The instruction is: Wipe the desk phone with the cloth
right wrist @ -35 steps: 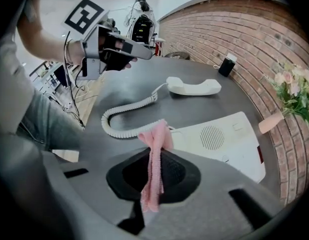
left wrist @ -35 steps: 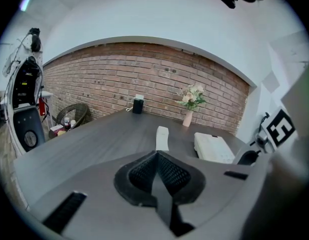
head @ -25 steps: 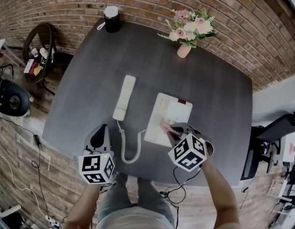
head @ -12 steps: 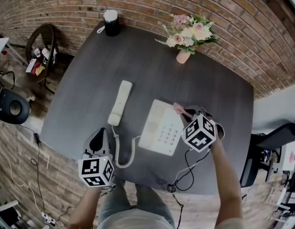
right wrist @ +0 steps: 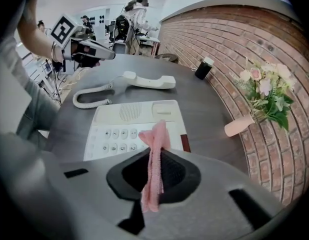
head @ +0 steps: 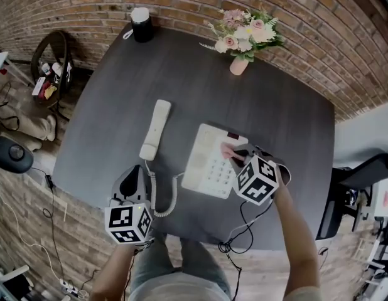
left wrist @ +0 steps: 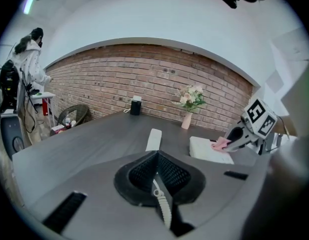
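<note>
The cream desk phone [head: 206,165] lies on the dark table with its handset [head: 155,129] off to the left, joined by a coiled cord [head: 164,207]. My right gripper [head: 235,154] is shut on a pink cloth [head: 227,149] that touches the phone's far right part, just above the keys. In the right gripper view the cloth [right wrist: 155,149] hangs between the jaws over the keypad [right wrist: 119,134]. My left gripper [head: 135,172] hovers shut near the table's front edge, beside the cord. A white ribbed strip shows in its seam [left wrist: 157,156]; whether it is gripped is unclear.
A pink vase of flowers [head: 239,63] and a black cylinder with a white top [head: 142,24] stand at the far side by the brick wall. A wicker basket [head: 49,61] sits on the floor to the left. The table's front edge [head: 181,231] is close to the person.
The right gripper dragged the cloth from the phone's near middle to its far right corner, then back a little toward the keys. The left gripper stayed put.
</note>
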Demonstrator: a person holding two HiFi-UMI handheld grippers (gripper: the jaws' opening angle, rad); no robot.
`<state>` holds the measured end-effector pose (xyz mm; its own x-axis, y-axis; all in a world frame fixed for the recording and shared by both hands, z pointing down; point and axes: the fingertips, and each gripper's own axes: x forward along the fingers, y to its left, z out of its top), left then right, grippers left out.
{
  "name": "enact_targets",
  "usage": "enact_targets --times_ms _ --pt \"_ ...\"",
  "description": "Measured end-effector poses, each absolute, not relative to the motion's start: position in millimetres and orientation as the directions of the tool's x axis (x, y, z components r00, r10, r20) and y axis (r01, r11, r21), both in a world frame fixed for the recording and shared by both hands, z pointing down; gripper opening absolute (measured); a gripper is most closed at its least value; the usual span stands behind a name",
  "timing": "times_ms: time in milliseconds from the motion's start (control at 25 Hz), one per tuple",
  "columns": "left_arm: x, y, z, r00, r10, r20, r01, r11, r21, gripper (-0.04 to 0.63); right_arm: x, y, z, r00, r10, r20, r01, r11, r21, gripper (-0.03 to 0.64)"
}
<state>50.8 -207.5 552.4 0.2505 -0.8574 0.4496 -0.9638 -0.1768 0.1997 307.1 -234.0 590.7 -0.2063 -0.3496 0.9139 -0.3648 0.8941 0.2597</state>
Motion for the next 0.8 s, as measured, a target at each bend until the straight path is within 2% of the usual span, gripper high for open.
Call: enact_targets --times_ms 800 --pt "67.1 -203.5 558.0 0.401 -0.794 0.456 -0.916 -0.349 0.197 0.003 264.0 -108.3 632.5 -0.296 -0.140 0.945 -0.374 0.927 0.020 0.021"
